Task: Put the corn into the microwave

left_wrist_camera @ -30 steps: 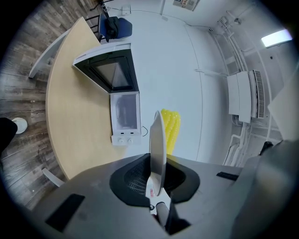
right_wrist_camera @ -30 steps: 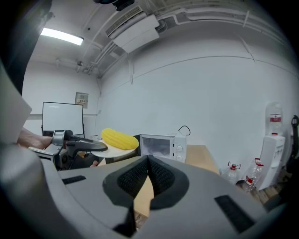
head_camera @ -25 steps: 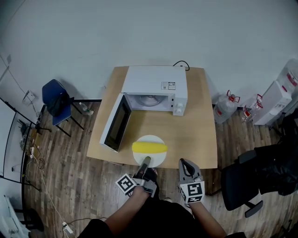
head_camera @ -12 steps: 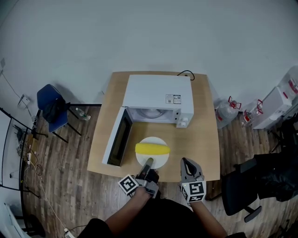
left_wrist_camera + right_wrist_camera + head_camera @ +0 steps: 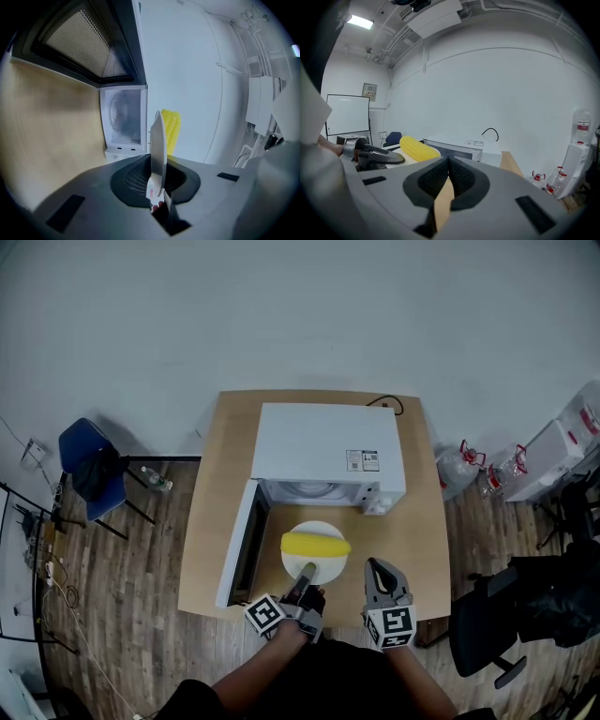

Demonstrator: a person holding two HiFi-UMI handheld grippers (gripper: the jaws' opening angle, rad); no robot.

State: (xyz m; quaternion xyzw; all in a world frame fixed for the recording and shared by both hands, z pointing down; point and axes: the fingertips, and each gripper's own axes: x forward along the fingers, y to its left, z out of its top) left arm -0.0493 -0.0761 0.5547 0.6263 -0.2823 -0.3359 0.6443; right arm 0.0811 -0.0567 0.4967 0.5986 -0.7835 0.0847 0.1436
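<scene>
A yellow corn cob lies on a white plate held above the wooden table, just in front of the white microwave. The microwave's door swings open to the left. My left gripper is shut on the plate's near rim. In the left gripper view the plate stands edge-on between the jaws, with the corn behind it and the microwave cavity beyond. My right gripper hovers to the plate's right, shut and empty. From the right gripper view the corn sits at the left.
A blue chair stands left of the table. Water bottles and a white dispenser are at the right, with a black office chair near the table's right corner. A black cable runs behind the microwave.
Both grippers have moved forward over the table. The plate with the corn has travelled from the table's front edge to just before the microwave's opening.
</scene>
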